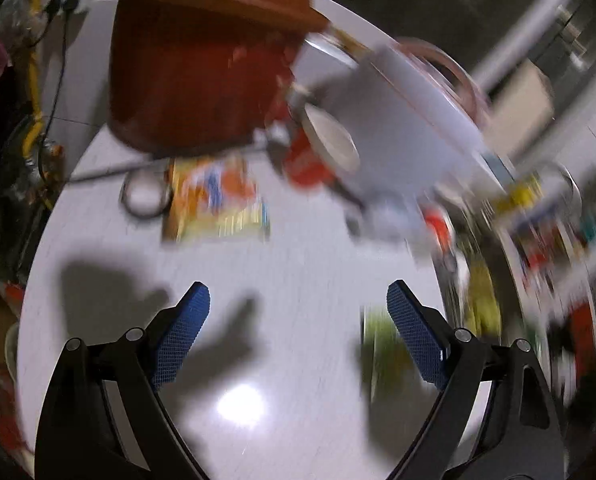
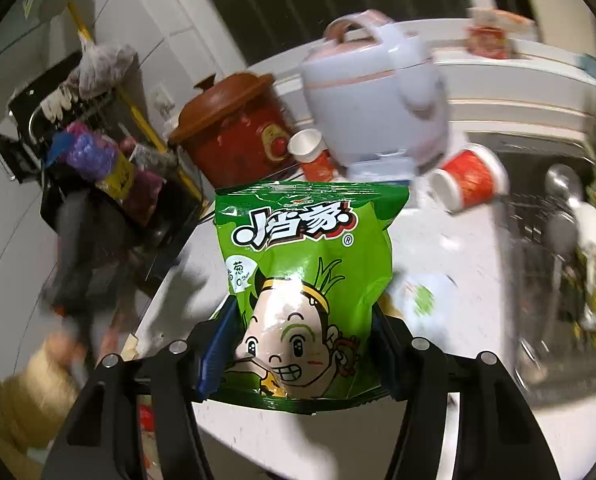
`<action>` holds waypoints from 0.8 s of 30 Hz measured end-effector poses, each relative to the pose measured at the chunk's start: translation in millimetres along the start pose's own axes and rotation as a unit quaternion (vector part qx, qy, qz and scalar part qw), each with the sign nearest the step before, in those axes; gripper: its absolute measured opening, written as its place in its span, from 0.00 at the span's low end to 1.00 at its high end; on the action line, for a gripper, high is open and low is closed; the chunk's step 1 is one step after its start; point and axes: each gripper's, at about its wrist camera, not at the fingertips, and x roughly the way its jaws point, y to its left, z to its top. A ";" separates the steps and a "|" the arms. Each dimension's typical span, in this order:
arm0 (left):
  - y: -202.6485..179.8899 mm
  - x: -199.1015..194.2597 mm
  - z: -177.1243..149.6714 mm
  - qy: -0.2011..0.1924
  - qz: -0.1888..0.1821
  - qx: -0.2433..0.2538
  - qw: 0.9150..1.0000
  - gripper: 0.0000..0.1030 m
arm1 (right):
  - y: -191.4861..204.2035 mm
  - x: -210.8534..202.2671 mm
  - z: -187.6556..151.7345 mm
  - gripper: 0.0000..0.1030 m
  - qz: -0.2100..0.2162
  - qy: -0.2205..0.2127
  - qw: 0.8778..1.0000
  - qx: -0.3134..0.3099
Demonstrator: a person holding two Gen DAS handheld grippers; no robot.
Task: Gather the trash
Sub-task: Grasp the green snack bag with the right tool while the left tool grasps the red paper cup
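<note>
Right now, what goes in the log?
right gripper: shut on green snack bag | left gripper: open | yellow packet: on table

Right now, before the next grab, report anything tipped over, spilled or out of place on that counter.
One red paper cup lies on its side on the white counter, mouth toward the camera, beside the pale rice cooker. An orange snack packet lies flat in front of the brown pot. No spill shows; both views are blurred.
</note>
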 end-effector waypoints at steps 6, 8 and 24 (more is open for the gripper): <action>-35.5 67.9 67.3 0.001 0.115 -0.051 0.992 0.85 | -15.5 -43.2 -32.6 0.58 -0.021 -0.042 0.998 0.053; -40.0 86.1 78.5 0.008 0.127 -0.060 0.990 0.85 | -21.5 -48.9 -41.0 0.58 -0.029 -0.044 0.997 0.061; -4.4 136.8 78.8 0.066 0.097 -0.137 0.984 0.03 | -39.0 -59.7 -61.4 0.58 -0.016 -0.041 0.995 0.088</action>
